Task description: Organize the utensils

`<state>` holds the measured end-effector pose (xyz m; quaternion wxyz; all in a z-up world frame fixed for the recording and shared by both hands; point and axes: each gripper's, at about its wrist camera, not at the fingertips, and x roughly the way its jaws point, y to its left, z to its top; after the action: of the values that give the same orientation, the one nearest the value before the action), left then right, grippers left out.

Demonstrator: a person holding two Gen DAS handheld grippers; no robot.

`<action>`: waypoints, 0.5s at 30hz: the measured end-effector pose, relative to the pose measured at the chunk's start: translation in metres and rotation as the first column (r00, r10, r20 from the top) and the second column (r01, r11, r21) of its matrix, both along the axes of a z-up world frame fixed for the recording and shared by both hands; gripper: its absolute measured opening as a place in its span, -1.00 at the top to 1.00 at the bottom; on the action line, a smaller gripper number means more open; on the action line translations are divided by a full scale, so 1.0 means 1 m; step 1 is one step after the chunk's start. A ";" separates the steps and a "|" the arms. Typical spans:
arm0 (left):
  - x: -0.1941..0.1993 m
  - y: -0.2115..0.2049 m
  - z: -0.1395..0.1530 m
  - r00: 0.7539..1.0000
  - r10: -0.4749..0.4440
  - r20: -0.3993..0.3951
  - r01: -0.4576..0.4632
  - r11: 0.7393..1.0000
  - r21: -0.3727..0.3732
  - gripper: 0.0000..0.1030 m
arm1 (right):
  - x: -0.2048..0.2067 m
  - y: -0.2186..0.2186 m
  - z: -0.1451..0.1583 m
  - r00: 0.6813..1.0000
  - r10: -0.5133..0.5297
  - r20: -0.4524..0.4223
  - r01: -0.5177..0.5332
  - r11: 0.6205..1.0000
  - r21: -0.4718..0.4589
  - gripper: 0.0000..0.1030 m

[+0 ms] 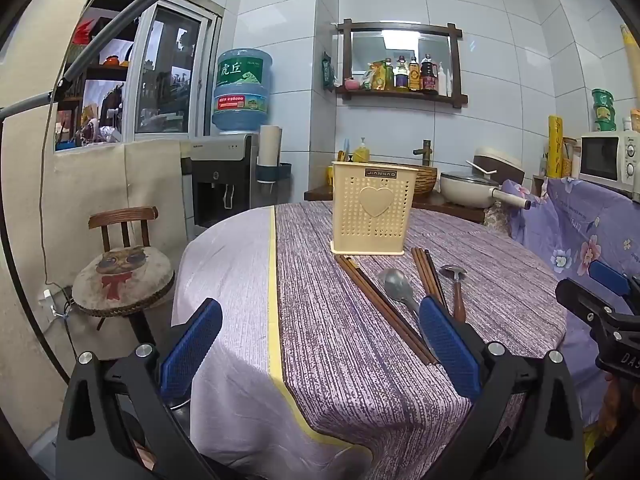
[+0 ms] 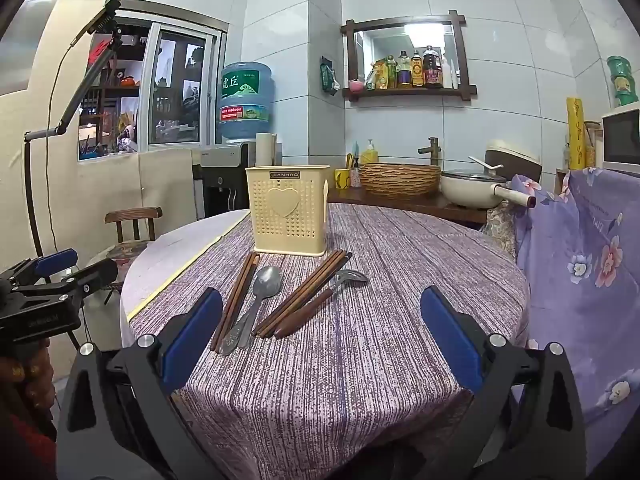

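Observation:
A cream perforated utensil holder with a heart on its front stands upright on the round table. In front of it lie one pair of brown chopsticks, a metal spoon, a second bundle of chopsticks and a wooden-handled spoon. My left gripper is open and empty above the table's near edge. My right gripper is open and empty, just short of the utensils. Each gripper shows at the edge of the other's view.
The table has a purple striped cloth with a yellow band. A wooden chair with a cat cushion stands at left. A water dispenser, a woven basin, a pan and a floral-draped cabinet stand behind and right.

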<state>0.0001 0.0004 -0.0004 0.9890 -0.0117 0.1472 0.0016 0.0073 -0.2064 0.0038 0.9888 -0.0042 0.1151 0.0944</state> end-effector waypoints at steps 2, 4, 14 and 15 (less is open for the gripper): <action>-0.002 0.001 0.000 1.000 0.000 0.000 0.000 1.000 0.001 -0.90 | 0.000 0.000 0.000 1.000 0.000 0.000 0.000 1.000 -0.001 -0.90; -0.004 0.001 0.000 1.000 0.000 0.002 0.000 1.000 0.001 -0.90 | 0.001 0.000 0.000 1.000 0.001 -0.002 -0.001 1.000 0.000 -0.90; -0.004 -0.002 0.006 1.000 0.002 -0.001 -0.002 1.000 -0.002 -0.90 | 0.002 0.000 0.000 1.000 0.000 -0.005 0.000 1.000 0.000 -0.90; -0.003 -0.002 0.004 1.000 0.002 -0.002 -0.002 1.000 -0.001 -0.90 | 0.001 0.000 0.000 1.000 0.000 -0.004 0.000 1.000 0.001 -0.90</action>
<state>-0.0025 -0.0014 0.0039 0.9889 -0.0124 0.1479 0.0023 0.0087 -0.2060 0.0034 0.9886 -0.0036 0.1172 0.0942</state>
